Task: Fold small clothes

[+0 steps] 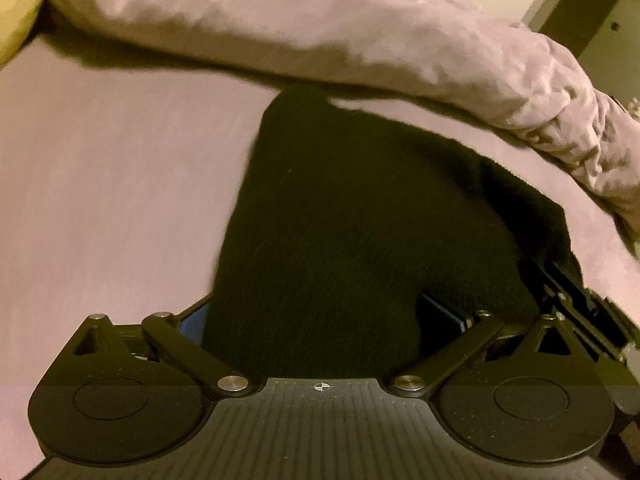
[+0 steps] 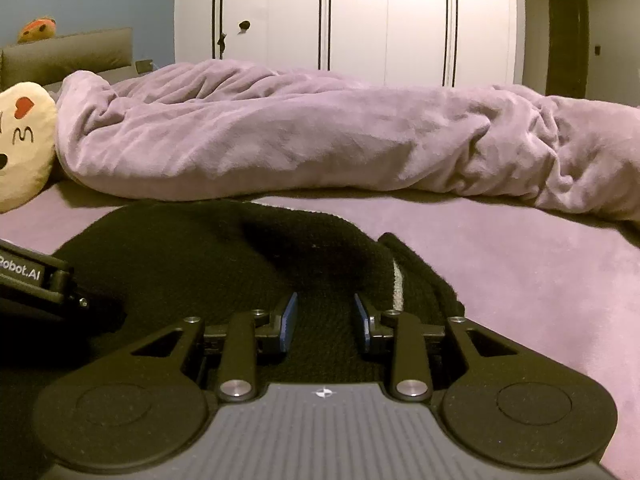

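A small black knit garment (image 1: 340,220) lies on the purple bed sheet. In the left wrist view it fills the gap between my left gripper's (image 1: 320,320) wide-spread blue-padded fingers and hides their tips, so the gripper is open over it. In the right wrist view the same black garment (image 2: 224,256) lies flat under my right gripper (image 2: 325,316), whose blue pads stand apart with fabric below them. The right gripper's body shows at the right edge of the left wrist view (image 1: 580,304); the left gripper's body shows at the left edge of the right wrist view (image 2: 32,280).
A bunched purple blanket (image 2: 320,140) lies across the bed behind the garment. A cream emoji pillow (image 2: 20,144) rests at the left. White wardrobe doors (image 2: 360,20) stand beyond the bed. Bare purple sheet (image 2: 540,272) extends to the right.
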{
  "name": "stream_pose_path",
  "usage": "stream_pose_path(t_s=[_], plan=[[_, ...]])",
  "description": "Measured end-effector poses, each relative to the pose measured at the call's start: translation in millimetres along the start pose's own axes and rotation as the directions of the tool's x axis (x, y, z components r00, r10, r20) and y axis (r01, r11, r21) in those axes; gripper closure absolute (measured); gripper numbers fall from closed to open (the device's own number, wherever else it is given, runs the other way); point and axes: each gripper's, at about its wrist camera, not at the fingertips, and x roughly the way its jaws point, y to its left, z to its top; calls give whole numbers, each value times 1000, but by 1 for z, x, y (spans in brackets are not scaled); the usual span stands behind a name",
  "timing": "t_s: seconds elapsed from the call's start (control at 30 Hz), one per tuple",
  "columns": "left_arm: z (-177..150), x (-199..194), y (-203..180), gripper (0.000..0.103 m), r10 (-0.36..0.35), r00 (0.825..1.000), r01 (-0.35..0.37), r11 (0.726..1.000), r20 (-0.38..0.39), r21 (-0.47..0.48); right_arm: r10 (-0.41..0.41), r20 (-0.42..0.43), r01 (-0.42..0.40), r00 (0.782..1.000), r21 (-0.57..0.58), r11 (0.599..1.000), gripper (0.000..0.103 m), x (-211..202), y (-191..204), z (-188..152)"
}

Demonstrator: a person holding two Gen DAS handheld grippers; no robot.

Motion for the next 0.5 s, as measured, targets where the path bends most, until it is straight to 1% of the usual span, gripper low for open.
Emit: stream_pose_path(t_s=[0.07,0.13,0.17,0.23,0.27,0.3,0.37,0.43,0.5], plan=[[0,-6,5,0,-8,999,7,999,-31,-36,31,-23,-31,999,25,999,65,-8,-2,4],[-4,-18,7,0,-9,999,7,998,-34,-58,37,-37,-36,999,30,999,64,-21,-2,4],[-7,-23,6,0,-5,1000,4,999,-28,-50,31,-34,-31,999,18,999,62,-31,0,2],[-18,-37,2,0,10,1000,-10,1000,1,3,16,-22,-16,1000,-2,1000,47,-49,4,-4],[-24,-43,-1,0,19,1000,-20,999,16,29,-3,-38,3,999,-3,1000,28,-57,5,-9],[-31,-49,-3,0,27,999,-28,998,30,56,-10,-59,10,998,11,1000,27,-63,3,-15],[-43,-57,-2,0,28,999,-31,996,46,77,-2,-53,4,999,38,999,27,-76,-2,-31],[-55,-66,3,0,15,998,-18,998,62,53,-35,-54,37,998,53,998,22,-87,-7,-41],[-65,-74,8,0,8,998,-10,1000,61,20,-24,-67,33,997,150,988,21,-96,-17,-47]])
